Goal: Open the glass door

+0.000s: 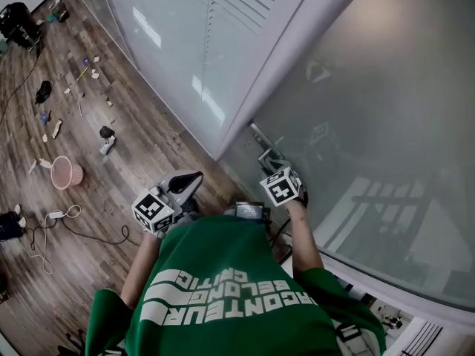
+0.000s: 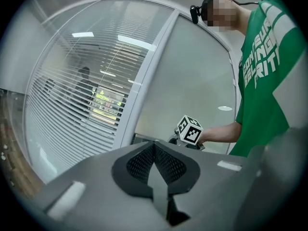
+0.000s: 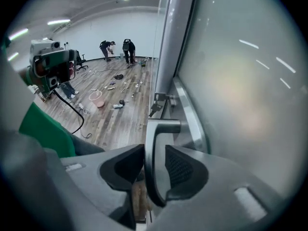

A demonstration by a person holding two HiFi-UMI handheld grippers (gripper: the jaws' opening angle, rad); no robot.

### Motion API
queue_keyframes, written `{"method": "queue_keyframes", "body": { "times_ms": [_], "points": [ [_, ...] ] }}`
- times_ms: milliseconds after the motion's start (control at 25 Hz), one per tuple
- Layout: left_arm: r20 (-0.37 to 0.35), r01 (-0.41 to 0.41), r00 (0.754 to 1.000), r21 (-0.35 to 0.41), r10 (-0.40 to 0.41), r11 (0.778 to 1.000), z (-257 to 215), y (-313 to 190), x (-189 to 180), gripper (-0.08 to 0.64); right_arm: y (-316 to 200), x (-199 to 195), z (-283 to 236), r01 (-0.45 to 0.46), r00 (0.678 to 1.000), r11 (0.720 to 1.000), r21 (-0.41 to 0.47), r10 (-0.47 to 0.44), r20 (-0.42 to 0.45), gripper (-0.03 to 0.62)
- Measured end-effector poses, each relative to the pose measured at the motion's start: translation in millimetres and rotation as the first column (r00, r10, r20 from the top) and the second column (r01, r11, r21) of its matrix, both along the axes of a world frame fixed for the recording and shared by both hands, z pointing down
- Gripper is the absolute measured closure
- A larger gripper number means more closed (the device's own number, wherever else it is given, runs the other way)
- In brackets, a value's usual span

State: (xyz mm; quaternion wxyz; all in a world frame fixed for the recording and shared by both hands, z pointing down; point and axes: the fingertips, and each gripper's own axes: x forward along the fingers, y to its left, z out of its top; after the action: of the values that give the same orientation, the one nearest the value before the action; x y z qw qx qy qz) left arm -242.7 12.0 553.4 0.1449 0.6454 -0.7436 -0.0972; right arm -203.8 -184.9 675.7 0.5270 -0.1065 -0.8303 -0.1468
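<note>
Cannot tell what stands behind the frosted glass door (image 1: 386, 87); only dim grey shapes through it. From the head view, cannot see the tips of the right tongs (image 3: 154, 177), covered there by the black-and-white marker cube (image 1: 283, 186). In the right gripper view, lose the lower end of the silver metal lever handle (image 3: 153, 143) down between the dark pads (image 3: 180, 167). Too small to name: scattered bits (image 1: 82, 73) on the brown wooden floor (image 1: 141, 154), two far-off bent figures (image 3: 118, 48). Blurred behind the white slatted blinds (image 2: 62, 114): a dark figure (image 2: 84, 78). Cut off by the head view's bottom edge: the green printed shirt (image 1: 237, 302).
</note>
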Motion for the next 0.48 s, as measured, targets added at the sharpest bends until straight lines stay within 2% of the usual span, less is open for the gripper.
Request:
{"method": "queue_keyframes", "body": {
  "times_ms": [120, 200, 280, 320, 360, 400, 480],
  "points": [
    [0.02, 0.037, 0.999, -0.008, -0.037, 0.999, 8.2, -0.6, -2.0, 0.546, 10.8, -9.2, 20.3, 0.032, 0.998, 0.997, -0.069, -0.035, -0.045, 0.465],
    [0.028, 0.066, 0.997, -0.014, -0.066, 0.998, 12.1, 2.6, -2.6, 0.546, 21.1, -15.6, 36.9, 0.064, 0.994, 0.995, -0.081, -0.07, -0.079, 0.465],
    [0.016, 0.072, 0.997, -0.021, -0.072, 0.997, 4.8, 3.5, -0.3, 0.546, 17.3, -13.8, 53.3, 0.086, 0.982, 0.996, -0.002, -0.085, -0.17, 0.488],
    [0.009, 0.068, 0.998, -0.024, -0.068, 0.997, -0.1, 2.4, 1.7, 0.546, 9.7, -10.0, 61.1, 0.095, 0.972, 0.993, 0.065, -0.079, -0.221, 0.57],
    [0.006, 0.069, 0.998, -0.026, -0.068, 0.997, -3.0, 1.2, 2.9, 0.546, 2.9, -6.7, 67.3, 0.104, 0.964, 0.987, 0.118, -0.071, -0.256, 0.6],
    [0.008, 0.077, 0.997, -0.028, -0.076, 0.997, -3.4, 0.9, 2.8, 0.546, -0.8, -5.3, 71.4, 0.112, 0.96, 0.983, 0.142, -0.07, -0.272, 0.6],
    [0.013, 0.114, 0.993, -0.032, -0.113, 0.993, 2.5, 3.9, -1.1, 0.546, 0.4, -7.4, 74.5, 0.124, 0.958, 0.984, 0.128, -0.085, -0.274, 0.6]
  ]
}}
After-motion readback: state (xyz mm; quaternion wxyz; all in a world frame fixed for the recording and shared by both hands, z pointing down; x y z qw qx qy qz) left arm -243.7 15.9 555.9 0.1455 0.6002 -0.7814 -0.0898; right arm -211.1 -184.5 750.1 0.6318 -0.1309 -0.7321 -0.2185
